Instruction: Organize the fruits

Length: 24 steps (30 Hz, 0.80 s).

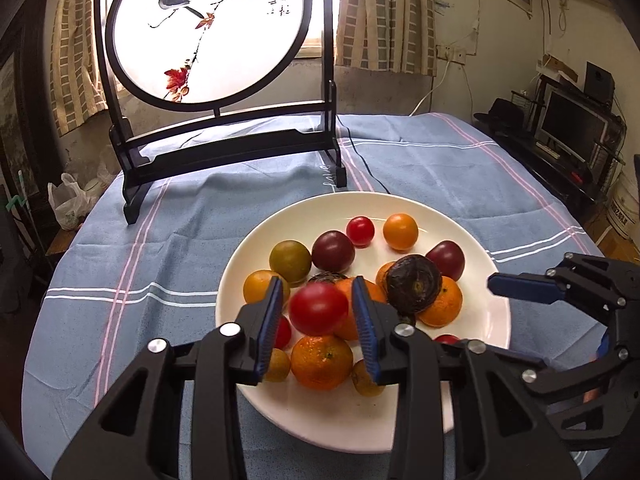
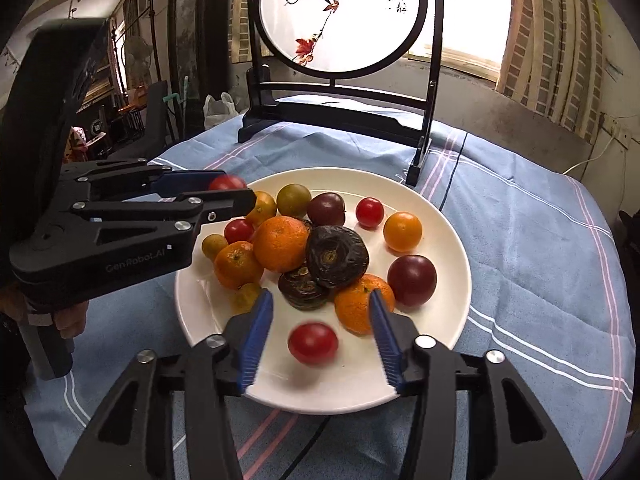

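Note:
A white plate (image 1: 248,256) (image 2: 448,216) on the blue cloth holds several tomatoes, mandarins and dark wrinkled fruits. My left gripper (image 1: 316,308) is above the plate's near side with a red tomato (image 1: 319,309) between its open jaws; gaps show on both sides, and the tomato looks blurred. It shows from the side in the right wrist view (image 2: 228,192). My right gripper (image 2: 320,332) is open over the plate's near edge, with another blurred red tomato (image 2: 313,343) lying on the plate between its fingers. A mandarin (image 2: 360,304) lies by its right finger.
A black-framed round bird screen (image 1: 208,32) (image 2: 344,16) stands at the back of the table, with a black cable (image 1: 368,168) running past its foot. The blue striped tablecloth (image 1: 160,240) covers the table. A monitor (image 1: 572,128) stands beyond the right edge.

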Motion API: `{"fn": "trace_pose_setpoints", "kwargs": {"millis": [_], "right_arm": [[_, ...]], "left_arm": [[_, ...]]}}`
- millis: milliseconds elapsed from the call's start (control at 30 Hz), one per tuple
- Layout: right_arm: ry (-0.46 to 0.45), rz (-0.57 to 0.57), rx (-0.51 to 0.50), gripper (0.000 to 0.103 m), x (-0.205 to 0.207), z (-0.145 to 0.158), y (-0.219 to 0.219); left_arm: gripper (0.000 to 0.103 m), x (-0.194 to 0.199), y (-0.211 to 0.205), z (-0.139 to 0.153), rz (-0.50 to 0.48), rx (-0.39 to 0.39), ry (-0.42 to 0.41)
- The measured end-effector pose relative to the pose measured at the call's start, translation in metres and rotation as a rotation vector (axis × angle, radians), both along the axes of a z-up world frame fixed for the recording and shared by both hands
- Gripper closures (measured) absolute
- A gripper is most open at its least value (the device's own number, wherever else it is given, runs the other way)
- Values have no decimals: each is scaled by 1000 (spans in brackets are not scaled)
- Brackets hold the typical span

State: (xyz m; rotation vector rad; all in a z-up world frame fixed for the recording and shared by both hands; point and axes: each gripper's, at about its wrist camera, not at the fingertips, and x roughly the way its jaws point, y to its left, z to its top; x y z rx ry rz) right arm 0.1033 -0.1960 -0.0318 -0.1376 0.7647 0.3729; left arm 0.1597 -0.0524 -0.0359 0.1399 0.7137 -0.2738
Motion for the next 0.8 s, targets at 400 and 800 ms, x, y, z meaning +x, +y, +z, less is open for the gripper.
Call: {"fn": "trace_pose_setpoints", "kwargs": {"millis": [400,800], "right_arm": [[-213,-129,158,27,-44,50,-33],[-267,-186,180,21,-48,45,-24]], "left_arm": [[5,-41,5,34,94,50,-246],[5,-44,12,36,120,19,-264]]}}
